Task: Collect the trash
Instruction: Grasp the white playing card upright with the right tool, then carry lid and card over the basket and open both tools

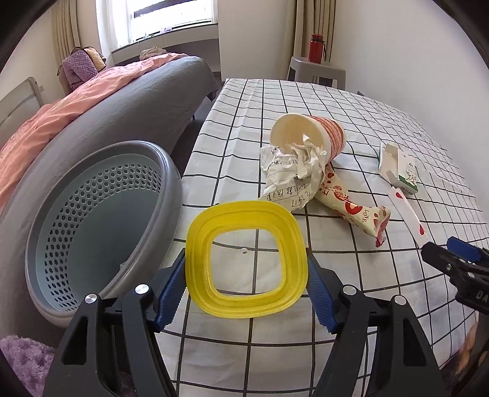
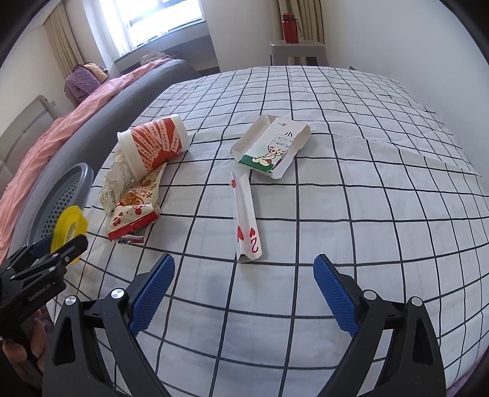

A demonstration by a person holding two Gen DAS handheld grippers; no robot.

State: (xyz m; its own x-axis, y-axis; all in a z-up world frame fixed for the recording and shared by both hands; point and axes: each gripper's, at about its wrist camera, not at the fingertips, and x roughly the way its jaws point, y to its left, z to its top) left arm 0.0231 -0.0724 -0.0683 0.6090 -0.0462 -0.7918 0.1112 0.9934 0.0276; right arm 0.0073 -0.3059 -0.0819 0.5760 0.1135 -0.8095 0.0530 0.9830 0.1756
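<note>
Left gripper (image 1: 247, 276) pinches the yellow square plastic lid ring (image 1: 246, 259); right gripper (image 2: 244, 297) is spread, holding nothing.

Landmark: grey perforated plastic basket (image 1: 101, 220), just left of the ring. Beyond the right gripper lies the folded playing card (image 2: 247, 218); farther, the torn white carton (image 2: 270, 146); left of it, the tipped red-and-white paper cup (image 2: 154, 143) touching crumpled wrappers (image 2: 131, 210).

Daylight floods in from the window (image 1: 171, 15) far ahead of both grippers, blown out to white glare in the right wrist view. The room is bright and evenly lit, and shadows on the checked cloth (image 2: 305, 213) are faint. Focus is sharp throughout. Fisheye bending curves the grid lines, and dark vignetting fills the corners.
</note>
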